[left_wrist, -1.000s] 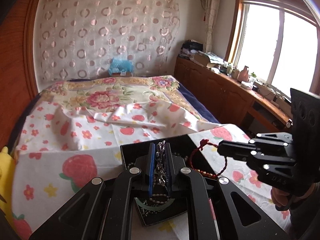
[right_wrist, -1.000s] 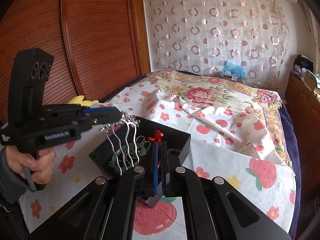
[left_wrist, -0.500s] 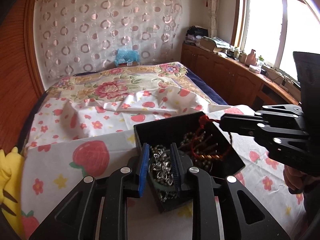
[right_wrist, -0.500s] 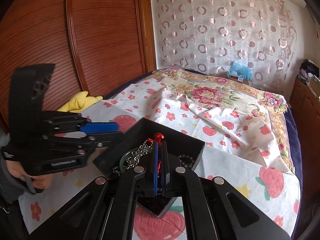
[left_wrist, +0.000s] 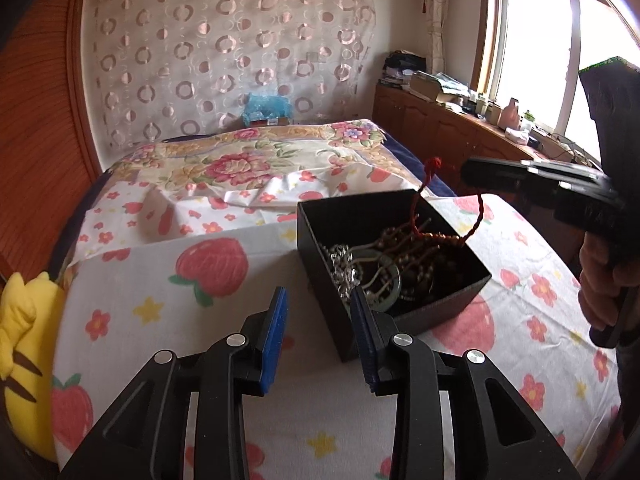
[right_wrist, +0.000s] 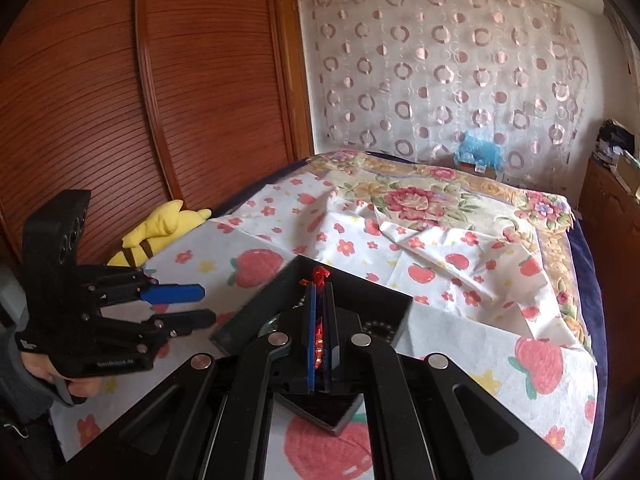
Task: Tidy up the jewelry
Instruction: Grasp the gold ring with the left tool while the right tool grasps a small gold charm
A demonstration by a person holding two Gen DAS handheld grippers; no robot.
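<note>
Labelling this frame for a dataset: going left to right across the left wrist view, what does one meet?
Yellow plush toy → left tool, jaws opening, nothing between → black jewelry box → right tool holding a red cord bracelet.

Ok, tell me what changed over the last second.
The left gripper let go of the silver chain, which now lies in the black box; its jaws are opening with nothing between them, and it has drawn back beside the box. The right gripper stays shut on the red cord bracelet over the box.

black box [left_wrist: 404, 322], red cord [left_wrist: 476, 216], strawberry-print sheet [left_wrist: 160, 308], yellow plush [left_wrist: 24, 344].
</note>
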